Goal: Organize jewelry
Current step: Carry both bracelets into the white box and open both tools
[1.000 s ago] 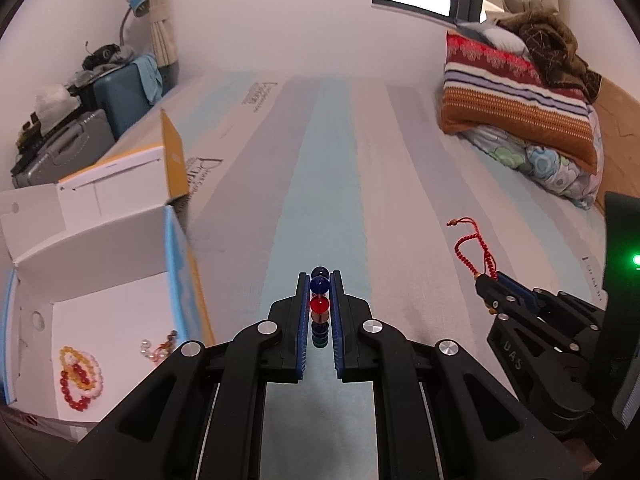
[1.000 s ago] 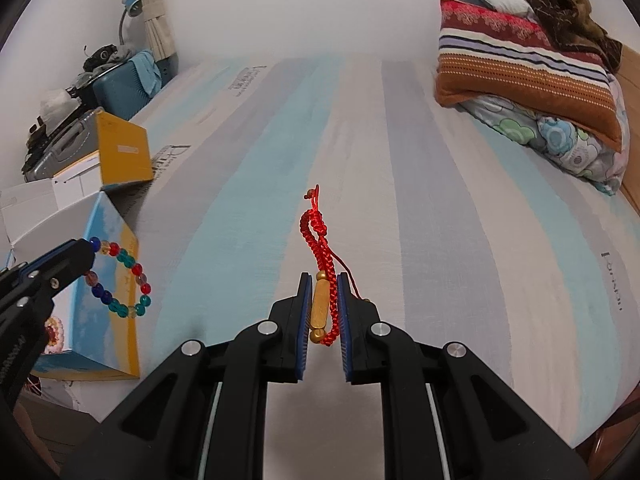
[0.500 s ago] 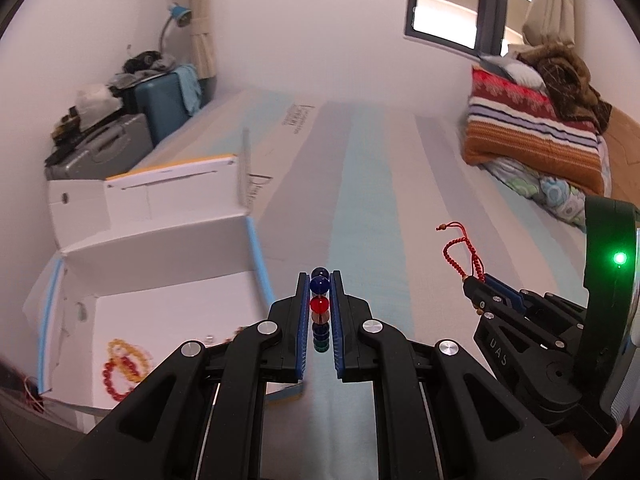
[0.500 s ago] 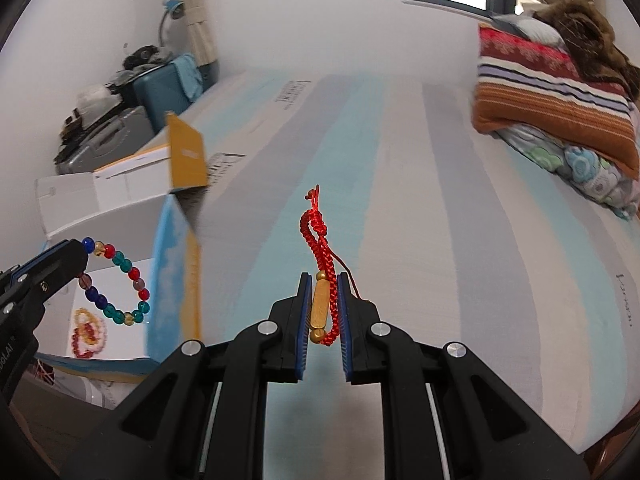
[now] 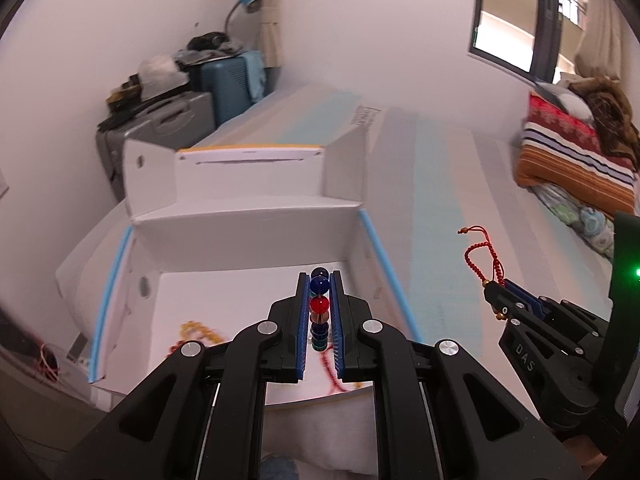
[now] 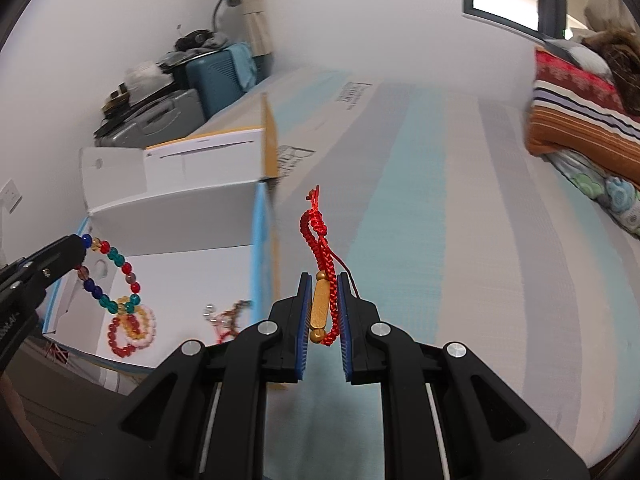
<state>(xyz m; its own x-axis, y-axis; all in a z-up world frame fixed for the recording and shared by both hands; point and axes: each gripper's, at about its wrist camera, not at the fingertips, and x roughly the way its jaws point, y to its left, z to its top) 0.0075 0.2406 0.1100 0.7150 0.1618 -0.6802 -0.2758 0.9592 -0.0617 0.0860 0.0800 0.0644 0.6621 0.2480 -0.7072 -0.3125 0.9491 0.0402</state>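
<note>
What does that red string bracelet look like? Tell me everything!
The red string bracelet is braided red cord, knotted near the top, with a long gold bar bead and small round gold beads at the bar's ends. A thin loose red strand trails off to one side. The right hand-held gripper is shut on the gold bar, so the cord loop sticks up past its blue pads, in the air above the striped bed.

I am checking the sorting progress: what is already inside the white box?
Inside the white box lie a red-and-yellow bead bracelet and a small tangled piece; the grippers cover part of its floor.
</note>
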